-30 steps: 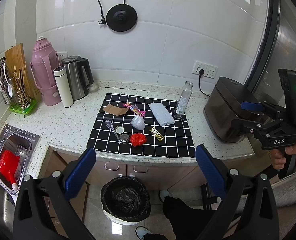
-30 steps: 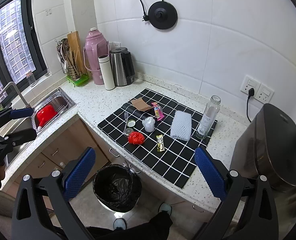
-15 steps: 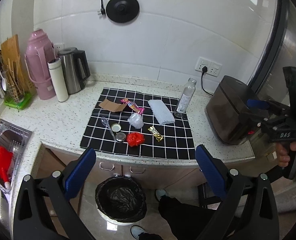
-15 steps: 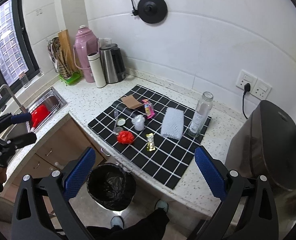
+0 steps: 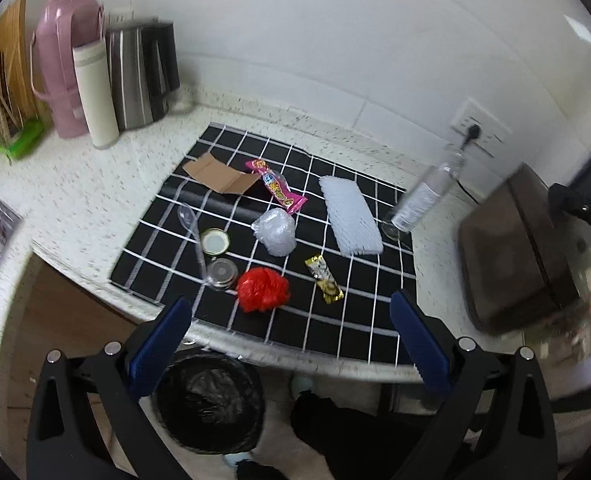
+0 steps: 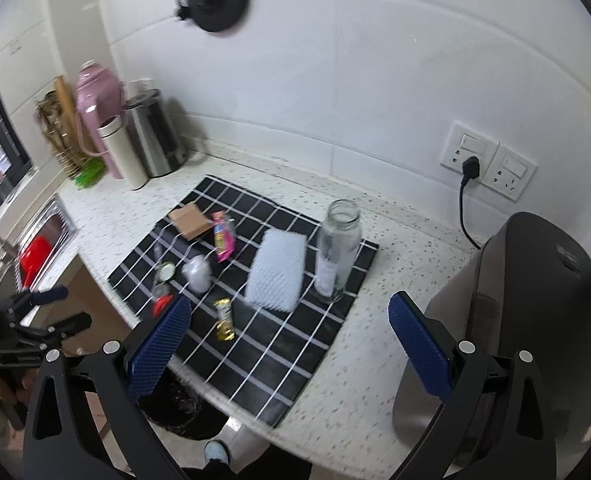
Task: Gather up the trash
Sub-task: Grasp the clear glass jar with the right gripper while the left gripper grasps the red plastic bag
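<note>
Both grippers hang in the air in front of the counter, and both are empty with the blue pads spread wide: the left gripper (image 5: 291, 344) is over the front edge of the black checked mat (image 5: 375, 284), and the right gripper (image 6: 289, 344) is over the right part of the same mat. The trash lies on the mat: a red crumpled wrapper (image 5: 262, 289) near the front edge, a gold wrapper (image 5: 324, 279) just beside it to the right, a clear crumpled plastic (image 5: 276, 231) behind them, a pink candy wrapper (image 5: 276, 187), a piece of cardboard (image 5: 216, 172), two round lids (image 5: 214, 241) beside a clear plastic spoon (image 5: 193, 232), and a white foam net (image 5: 350, 216). A glass bottle (image 6: 336, 254) stands upright at the mat's right edge. The bin with a black bag (image 5: 209, 400) stands on the floor below the counter.
</note>
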Demonstrator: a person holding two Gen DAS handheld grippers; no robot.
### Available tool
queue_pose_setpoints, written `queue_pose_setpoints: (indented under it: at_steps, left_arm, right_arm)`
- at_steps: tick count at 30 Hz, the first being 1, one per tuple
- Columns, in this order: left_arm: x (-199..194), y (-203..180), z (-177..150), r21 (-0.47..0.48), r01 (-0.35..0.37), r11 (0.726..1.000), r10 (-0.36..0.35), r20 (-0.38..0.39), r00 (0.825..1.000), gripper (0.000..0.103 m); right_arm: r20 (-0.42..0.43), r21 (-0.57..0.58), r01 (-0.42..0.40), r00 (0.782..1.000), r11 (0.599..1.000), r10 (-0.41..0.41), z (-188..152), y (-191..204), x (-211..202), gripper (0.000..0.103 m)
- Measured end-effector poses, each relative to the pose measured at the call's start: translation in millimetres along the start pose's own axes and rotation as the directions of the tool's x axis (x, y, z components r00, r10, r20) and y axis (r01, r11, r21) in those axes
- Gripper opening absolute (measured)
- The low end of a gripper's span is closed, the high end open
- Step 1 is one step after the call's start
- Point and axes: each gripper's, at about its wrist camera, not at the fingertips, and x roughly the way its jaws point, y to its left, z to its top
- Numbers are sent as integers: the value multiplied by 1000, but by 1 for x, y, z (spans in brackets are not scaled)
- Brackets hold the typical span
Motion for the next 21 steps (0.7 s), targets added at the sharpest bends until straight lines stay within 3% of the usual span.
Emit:
queue_pose_setpoints:
  at_steps: [2, 11, 16, 21]
  left_arm:
    - [28, 4, 6, -49, -11, 999, 10, -32, 999, 98]
    - [101, 14, 9, -147, -110, 983, 104, -50, 993, 98]
    - [127, 22, 0, -216, -155, 964, 149, -45, 988, 98]
    - [143, 20, -3, -178, -191, 965, 187, -44, 981, 93]
  right_arm:
    - [-11, 15, 3, 1000, 1000, -3, 10, -11, 16, 96]
    - [-33, 48, 16, 999, 999, -15, 46, -37, 82, 92]
    - [-56, 72, 42, 998, 997, -38, 47, -44, 124, 71]
    - [-70, 83, 36, 997, 996, -30, 44, -47, 148, 51]
